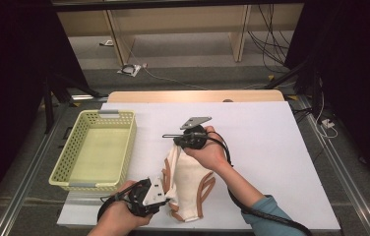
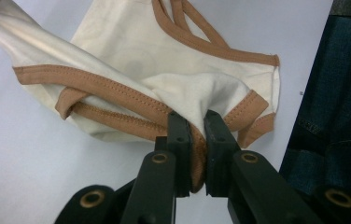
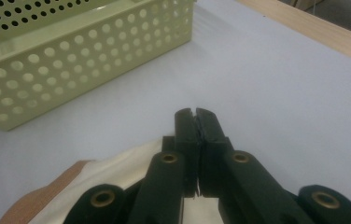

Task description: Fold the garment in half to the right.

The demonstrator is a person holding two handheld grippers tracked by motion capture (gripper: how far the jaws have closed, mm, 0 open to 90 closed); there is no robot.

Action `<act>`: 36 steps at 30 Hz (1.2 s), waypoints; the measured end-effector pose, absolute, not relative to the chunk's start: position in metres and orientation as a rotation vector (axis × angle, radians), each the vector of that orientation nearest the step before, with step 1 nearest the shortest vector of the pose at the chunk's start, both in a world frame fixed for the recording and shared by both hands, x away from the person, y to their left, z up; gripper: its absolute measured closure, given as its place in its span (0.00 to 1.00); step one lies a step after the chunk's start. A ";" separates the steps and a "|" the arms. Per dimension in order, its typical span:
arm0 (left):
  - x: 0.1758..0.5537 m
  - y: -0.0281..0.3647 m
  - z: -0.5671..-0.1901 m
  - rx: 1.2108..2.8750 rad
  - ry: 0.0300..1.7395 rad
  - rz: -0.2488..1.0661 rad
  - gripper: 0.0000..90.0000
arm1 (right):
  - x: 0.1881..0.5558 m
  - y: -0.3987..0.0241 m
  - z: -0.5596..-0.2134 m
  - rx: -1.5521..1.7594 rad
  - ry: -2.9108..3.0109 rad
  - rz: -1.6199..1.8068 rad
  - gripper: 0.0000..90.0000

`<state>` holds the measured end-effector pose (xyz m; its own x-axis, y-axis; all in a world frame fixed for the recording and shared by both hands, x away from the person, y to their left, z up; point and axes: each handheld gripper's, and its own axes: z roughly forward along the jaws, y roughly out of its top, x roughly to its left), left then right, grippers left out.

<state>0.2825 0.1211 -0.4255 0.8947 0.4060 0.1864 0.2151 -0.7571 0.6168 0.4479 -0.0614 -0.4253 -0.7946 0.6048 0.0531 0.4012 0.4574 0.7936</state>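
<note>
White worktop (image 1: 271, 147): cream garment (image 1: 189, 183) stretched lengthwise between both clamped tools, left tool (image 1: 159, 197) nearer, right tool (image 1: 177, 141) farther; basket (image 1: 124, 157) lies leftward.

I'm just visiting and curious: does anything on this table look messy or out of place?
Only the cream garment: it lies bunched and twisted, pinched at opposite ends by the left gripper and right gripper. The basket sits square.

the garment (image 1: 188, 179) lies on the table (image 1: 271, 147), right of the basket (image 1: 97, 147) and near the front edge. the left gripper (image 1: 161, 196) sits at its near left corner, the right gripper (image 1: 175, 140) at its far end.
</note>
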 end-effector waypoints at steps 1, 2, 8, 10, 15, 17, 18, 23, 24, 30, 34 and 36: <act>0.283 0.121 -0.425 2.448 0.443 0.414 0.92 | 0.448 -0.062 -0.425 0.867 2.471 1.250 0.99; 0.283 0.120 -0.425 2.449 0.441 0.414 0.92 | 0.448 -0.062 -0.425 0.866 2.471 1.248 0.99; 0.284 0.119 -0.425 2.448 0.439 0.411 0.92 | 0.449 -0.065 -0.426 0.873 2.468 1.244 0.99; 0.284 0.118 -0.424 2.451 0.436 0.411 0.92 | 0.449 -0.065 -0.426 0.880 2.467 1.244 0.99; 0.285 0.117 -0.424 2.451 0.434 0.412 0.92 | 0.449 -0.066 -0.425 0.877 2.466 1.243 0.99; 0.285 0.116 -0.423 2.451 0.431 0.412 0.92 | 0.449 -0.066 -0.426 0.877 2.465 1.242 0.99; 0.285 0.116 -0.423 2.451 0.430 0.413 0.92 | 0.449 -0.066 -0.426 0.878 2.465 1.242 0.99; 0.285 0.115 -0.423 2.456 0.425 0.413 0.92 | 0.449 -0.067 -0.425 0.883 2.461 1.245 0.99; 0.286 0.115 -0.423 2.456 0.423 0.413 0.92 | 0.449 -0.067 -0.425 0.882 2.460 1.245 0.99; 0.286 0.113 -0.422 2.457 0.419 0.415 0.92 | 0.450 -0.069 -0.424 0.879 2.460 1.244 0.99; 0.286 0.113 -0.421 2.457 0.416 0.416 0.92 | 0.450 -0.069 -0.425 0.882 2.459 1.241 0.99; 0.286 0.112 -0.421 2.454 0.418 0.417 0.92 | 0.450 -0.070 -0.425 0.886 2.459 1.239 0.99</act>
<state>0.2861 0.1121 -0.4213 0.9007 0.3877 0.1959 0.1964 -0.7658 0.6124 0.4496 -0.0701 -0.4249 -0.7842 0.6186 0.0486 0.4072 0.4539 0.7926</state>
